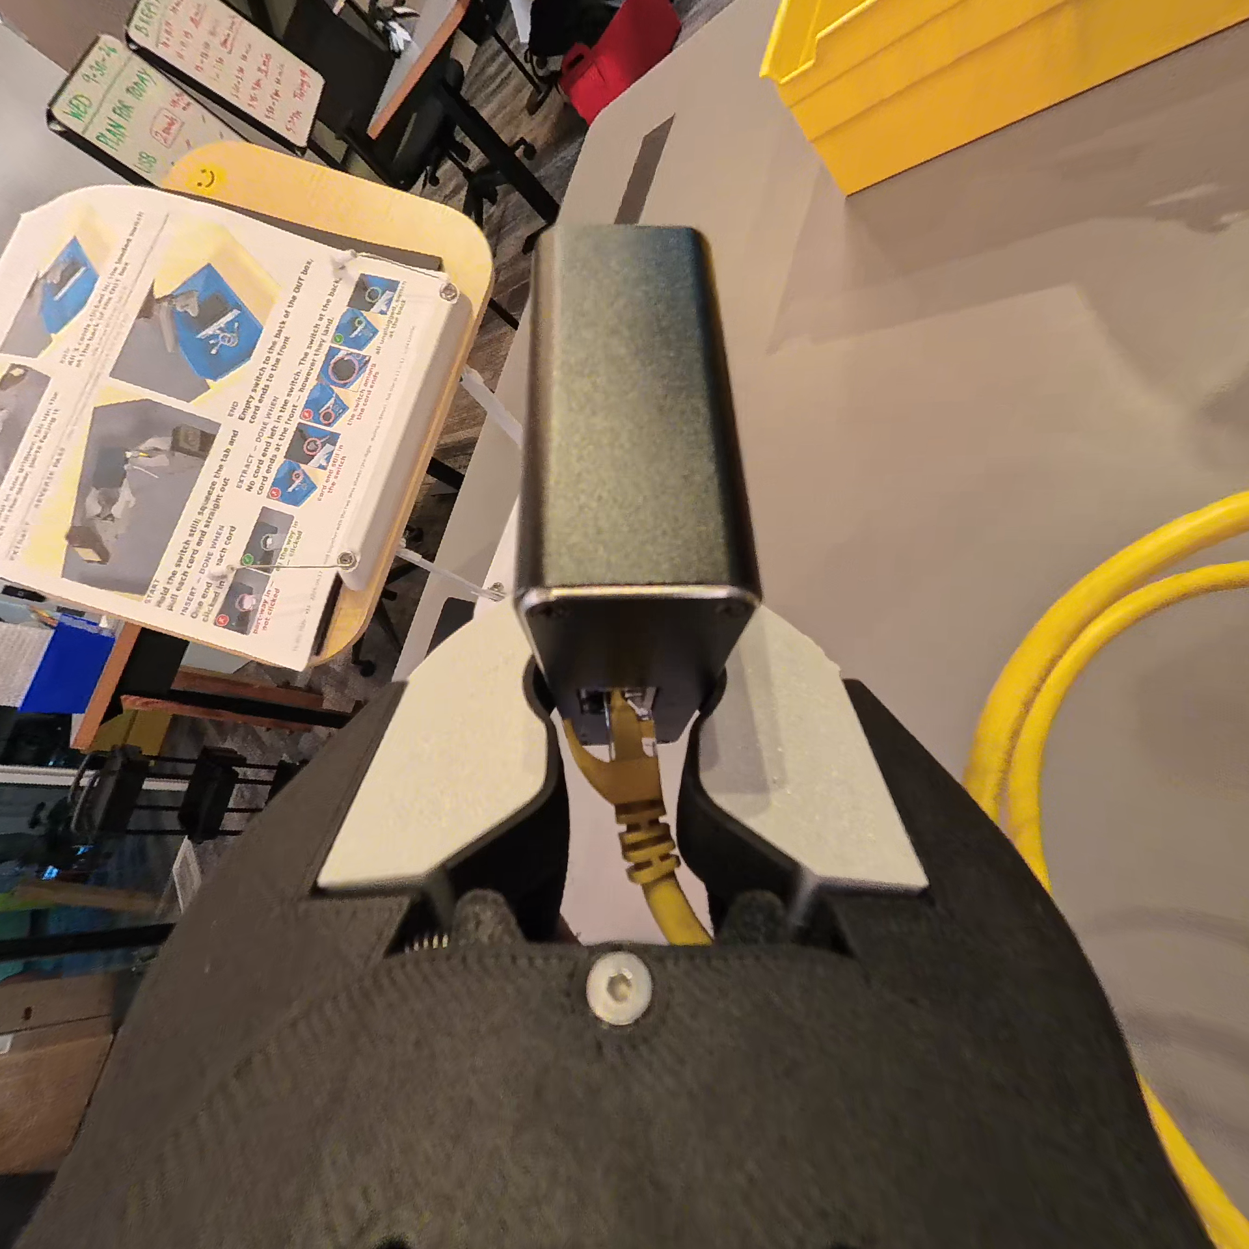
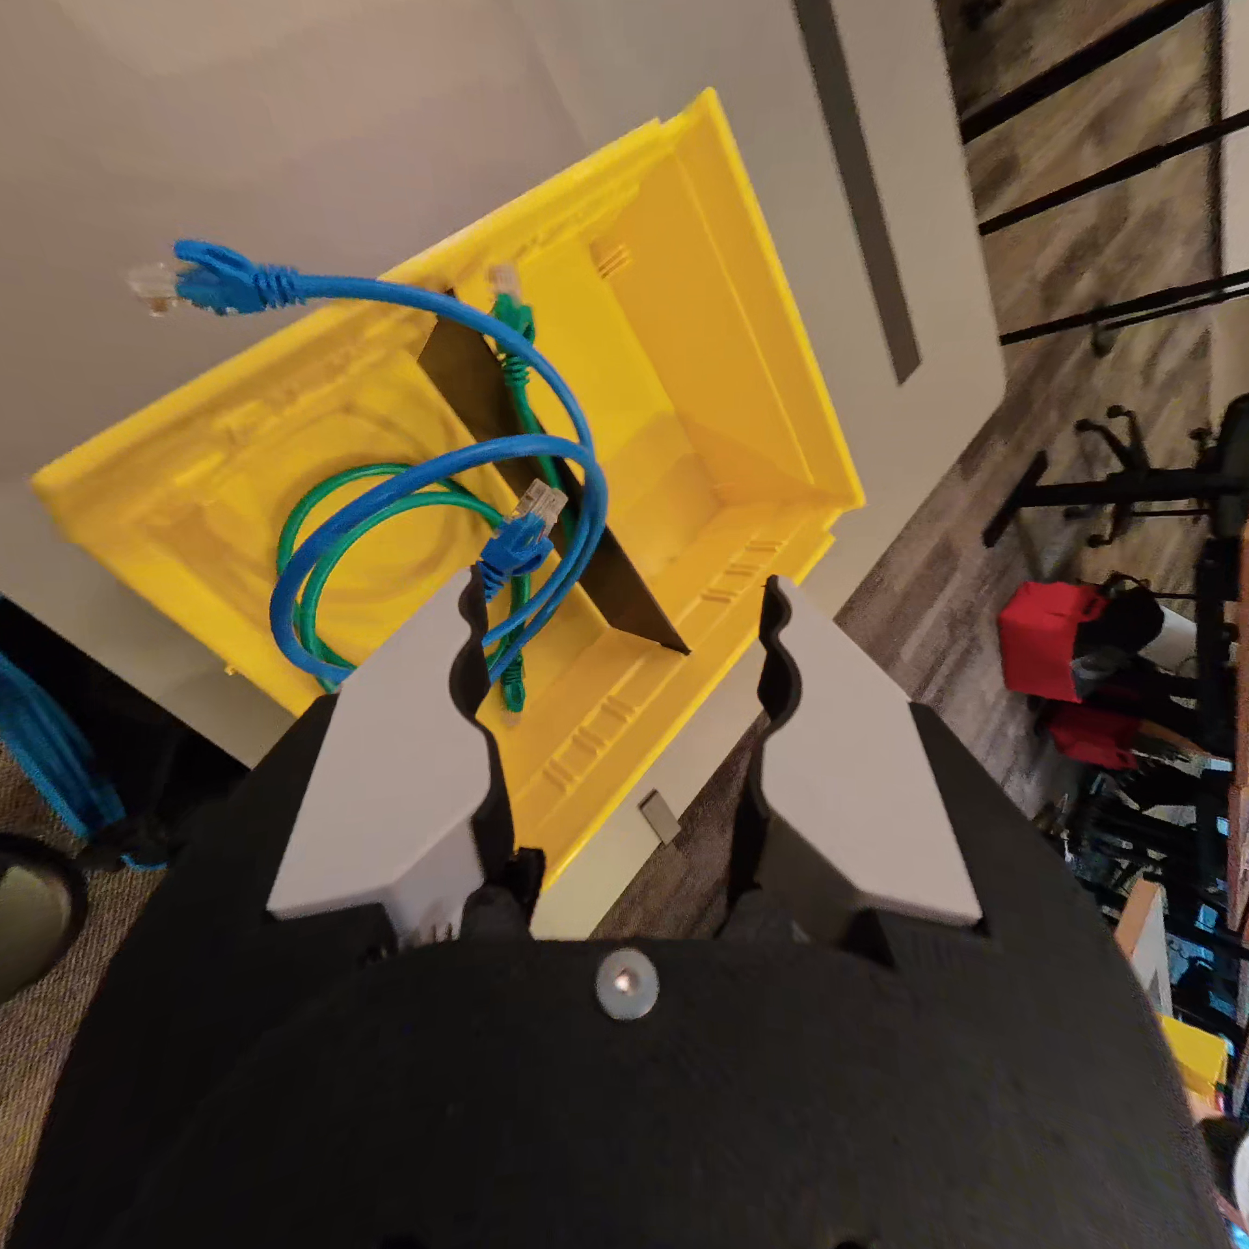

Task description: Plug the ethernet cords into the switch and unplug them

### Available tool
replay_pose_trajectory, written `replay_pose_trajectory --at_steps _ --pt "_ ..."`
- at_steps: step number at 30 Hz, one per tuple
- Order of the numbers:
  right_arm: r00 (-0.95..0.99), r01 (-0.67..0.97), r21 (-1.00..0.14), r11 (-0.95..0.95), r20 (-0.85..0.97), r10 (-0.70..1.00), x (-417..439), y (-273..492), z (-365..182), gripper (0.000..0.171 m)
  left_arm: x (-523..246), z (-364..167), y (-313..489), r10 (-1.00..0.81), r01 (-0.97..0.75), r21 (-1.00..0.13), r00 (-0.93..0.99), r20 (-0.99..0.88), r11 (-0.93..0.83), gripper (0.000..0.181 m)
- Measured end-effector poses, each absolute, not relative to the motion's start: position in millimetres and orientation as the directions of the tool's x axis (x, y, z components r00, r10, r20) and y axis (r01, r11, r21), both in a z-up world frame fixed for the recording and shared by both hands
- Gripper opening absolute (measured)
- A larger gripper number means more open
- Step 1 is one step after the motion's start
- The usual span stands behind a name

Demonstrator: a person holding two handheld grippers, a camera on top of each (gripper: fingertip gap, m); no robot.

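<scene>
In the left wrist view my left gripper (image 1: 625, 682) is shut on the near end of a dark metal switch (image 1: 632, 419), which points away from the camera above the grey table. A yellow ethernet cord (image 1: 639, 811) is plugged into the switch's near face and runs back between the fingers; its loop (image 1: 1027, 709) lies on the table at the right. In the right wrist view my right gripper (image 2: 618, 601) is open and empty above a yellow bin (image 2: 682, 378). A blue cord (image 2: 432, 473) and a green cord (image 2: 338, 507) lie coiled in the bin, with their plugs loose.
A black divider (image 2: 595, 574) splits the bin. Yellow bins (image 1: 1000, 74) stand at the far right of the table (image 1: 946, 351). An instruction sheet on a stand (image 1: 203, 419) is at the left, past the table edge. Whiteboards, chairs and a red bag (image 2: 1054, 642) are farther off.
</scene>
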State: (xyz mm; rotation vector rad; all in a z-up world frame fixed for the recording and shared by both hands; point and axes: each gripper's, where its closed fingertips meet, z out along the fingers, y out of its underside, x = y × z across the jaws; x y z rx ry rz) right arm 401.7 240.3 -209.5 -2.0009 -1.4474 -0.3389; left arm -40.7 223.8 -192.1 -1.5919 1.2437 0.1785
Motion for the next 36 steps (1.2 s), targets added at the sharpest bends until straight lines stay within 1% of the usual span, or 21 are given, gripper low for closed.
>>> replay_pose_trajectory --at_steps 2,5,7,10,12,14,17,21,23,26,28,29,30,31,32,33,36 --pt "0.388 0.903 -0.39 -0.181 0.557 0.734 397.8 239.0 -195.8 0.076 -42.2 -191.6 226.7 -0.608 -0.77 -0.632 0.461 -0.646 0.088 0.035" --pt "0.382 0.915 -0.355 -0.193 0.604 0.699 402.6 239.5 -191.3 0.076 -44.1 -193.8 230.8 -0.594 -0.773 -0.631 0.478 -0.647 0.065 0.035" --pt "0.369 0.922 -0.333 -0.196 0.602 0.709 403.7 237.7 -198.6 0.077 -45.8 -195.6 232.6 -0.585 -0.779 -0.625 0.484 -0.65 0.05 0.035" --pt "0.38 0.913 -0.363 -0.188 0.586 0.715 398.0 233.7 -203.8 0.077 -49.2 -195.4 234.0 -0.573 -0.786 -0.618 0.491 -0.656 0.035 0.035" --pt "0.397 0.902 -0.397 -0.171 0.602 0.693 393.2 230.6 -194.6 0.074 -51.4 -193.6 235.3 -0.563 -0.78 -0.625 0.506 -0.653 0.023 0.035" --pt "0.403 0.887 -0.447 -0.116 0.628 0.666 377.8 225.3 -179.0 0.07 -52.1 -192.1 237.2 -0.556 -0.773 -0.635 0.523 -0.646 0.01 0.035" --pt "0.376 0.84 -0.543 0.023 0.612 0.696 321.7 202.5 -162.9 0.064 -51.4 -190.0 241.1 -0.538 -0.758 -0.652 0.557 -0.633 -0.019 0.035" --pt "0.293 0.669 -0.72 0.184 0.483 0.825 195.8 153.0 -166.2 0.067 -55.1 -183.9 247.9 -0.482 -0.717 -0.694 0.631 -0.608 -0.065 0.035" --pt "0.214 0.622 -0.743 0.248 0.465 0.859 140.1 133.2 -177.4 0.069 -57.2 -182.6 248.9 -0.457 -0.701 -0.709 0.659 -0.598 -0.083 0.035" --pt "0.13 0.604 -0.709 0.364 0.537 0.833 75.5 122.1 -189.9 0.071 -62.3 -180.5 250.3 -0.421 -0.673 -0.73 0.7 -0.577 -0.119 0.035" --pt "0.119 0.601 -0.656 0.457 0.638 0.76 43.8 126.6 -189.9 0.072 -64.9 -179.2 251.3 -0.407 -0.645 -0.751 0.729 -0.55 -0.141 0.035" --pt "0.097 0.613 -0.598 0.516 0.705 0.702 31.9 128.8 -189.4 0.073 -66.6 -180.1 252.1 -0.404 -0.638 -0.754 0.738 -0.54 -0.156 0.035" --pt "0.047 0.625 -0.504 0.597 0.787 0.615 21.7 128.1 -188.4 0.075 -68.8 -181.1 252.9 -0.4 -0.634 -0.755 0.744 -0.536 -0.168 0.035" --pt "-0.006 0.616 -0.386 0.686 0.869 0.495 12.2 123.9 -184.2 0.073 -71.7 -183.6 253.9 -0.398 -0.629 -0.755 0.751 -0.527 -0.188 0.035" --pt "-0.06 0.589 -0.274 0.76 0.923 0.379 3.5 114.6 -181.3 0.069 -76.2 -186.7 255.3 -0.394 -0.618 -0.756 0.763 -0.513 -0.214 0.035" --pt "-0.115 0.564 -0.204 0.8 0.94 0.321 -3.1 103.0 -184.1 0.067 -80.4 -190.0 256.9 -0.393 -0.605 -0.76 0.775 -0.495 -0.236 0.035" --pt "-0.243 0.529 -0.147 0.836 0.917 0.315 -14.3 77.8 -205.4 0.072 -90.3 -201.5 261.3 -0.4 -0.516 -0.798 0.833 -0.383 -0.312 0.035"
